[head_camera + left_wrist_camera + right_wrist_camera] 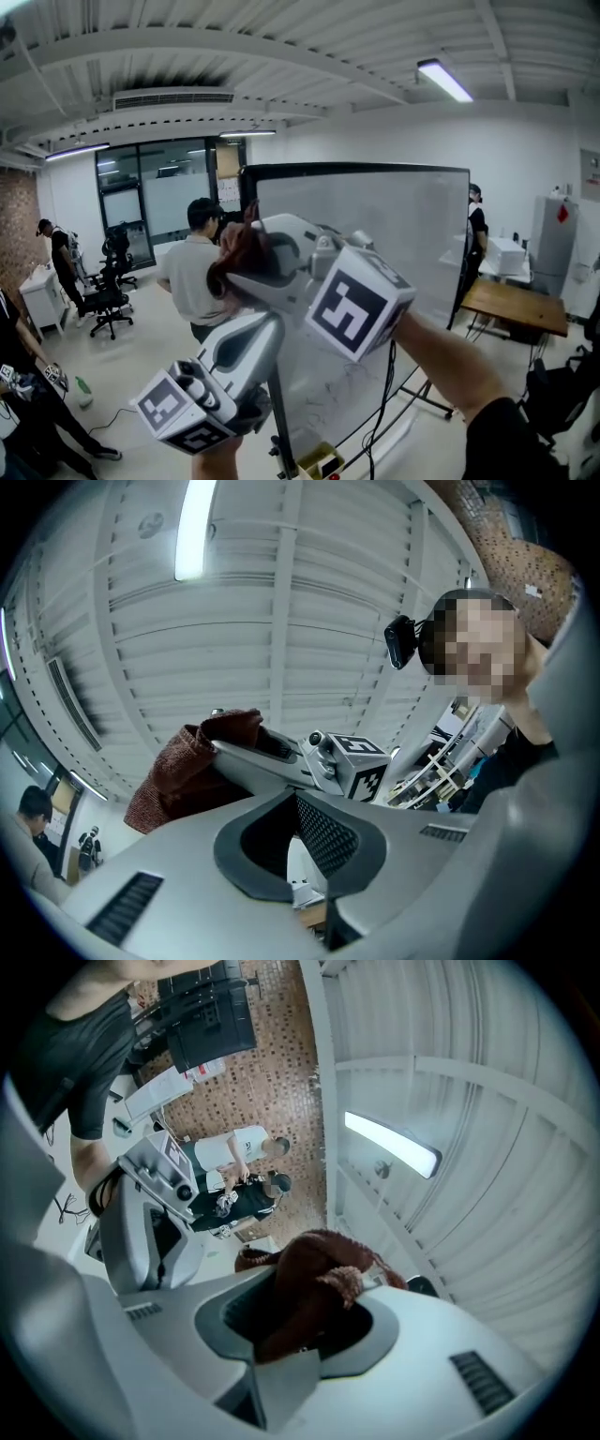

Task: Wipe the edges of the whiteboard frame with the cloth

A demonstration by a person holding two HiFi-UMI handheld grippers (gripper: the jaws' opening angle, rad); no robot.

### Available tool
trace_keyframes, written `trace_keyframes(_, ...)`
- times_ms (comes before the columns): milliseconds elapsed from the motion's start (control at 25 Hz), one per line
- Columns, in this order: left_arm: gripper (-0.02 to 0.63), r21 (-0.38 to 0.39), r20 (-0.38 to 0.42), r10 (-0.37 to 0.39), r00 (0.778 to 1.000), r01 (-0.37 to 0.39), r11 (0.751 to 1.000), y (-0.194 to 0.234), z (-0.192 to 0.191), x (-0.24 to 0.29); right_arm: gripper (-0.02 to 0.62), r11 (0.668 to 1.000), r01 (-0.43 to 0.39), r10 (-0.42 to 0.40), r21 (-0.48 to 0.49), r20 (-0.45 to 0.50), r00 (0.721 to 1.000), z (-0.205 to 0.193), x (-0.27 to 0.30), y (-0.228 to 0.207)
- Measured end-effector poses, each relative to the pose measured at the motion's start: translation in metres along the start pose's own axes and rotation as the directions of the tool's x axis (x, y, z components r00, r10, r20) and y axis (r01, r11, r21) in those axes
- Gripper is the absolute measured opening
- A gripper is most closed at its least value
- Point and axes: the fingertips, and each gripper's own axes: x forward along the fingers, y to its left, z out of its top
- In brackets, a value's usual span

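Pale office floor (pixel 141 342) spreads left, with chairs (pixel 108 302) and people standing. Low at centre-left, the left gripper (pixel 292 850) is empty, jaws apart. Above it, the right gripper (pixel 309 1321) clamps a dark red cloth (pixel 234 261), raised by the left side of the whiteboard (pixel 394 244) and its black frame (pixel 356 169). A wooden bench (pixel 516 305) stands far right.

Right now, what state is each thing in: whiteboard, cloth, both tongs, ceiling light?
whiteboard: upright on its stand.
cloth: bunched, held up by the whiteboard's left frame edge; contact unclear.
left tongs: open, empty.
right tongs: shut on the cloth.
ceiling light: on.
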Motion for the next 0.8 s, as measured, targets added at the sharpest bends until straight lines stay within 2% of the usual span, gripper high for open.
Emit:
trace_keyframes(240, -0.009, 0.009, -0.01, -0.041, 0.999, 0.041, 0.999, 0.0, 0.004, 0.014, 0.14, 0.999, 0.035, -0.036, -0.012, -0.054, 0.998, 0.003, -0.003, -0.027)
trace_keyframes(480, -0.009, 0.02, -0.022, -0.043, 0.999, 0.043, 0.999, 0.012, 0.022, 0.028, 0.14, 0.997, 0.074, -0.076, -0.031, -0.077, 0.994, 0.013, 0.0, -0.056)
trace_keyframes(800, -0.009, 0.026, -0.029, -0.049, 0.998, 0.05, 0.998, 0.007, 0.024, 0.046, 0.14, 0.999, 0.049, -0.051, -0.021, -0.089, 0.995, 0.022, 0.003, -0.086)
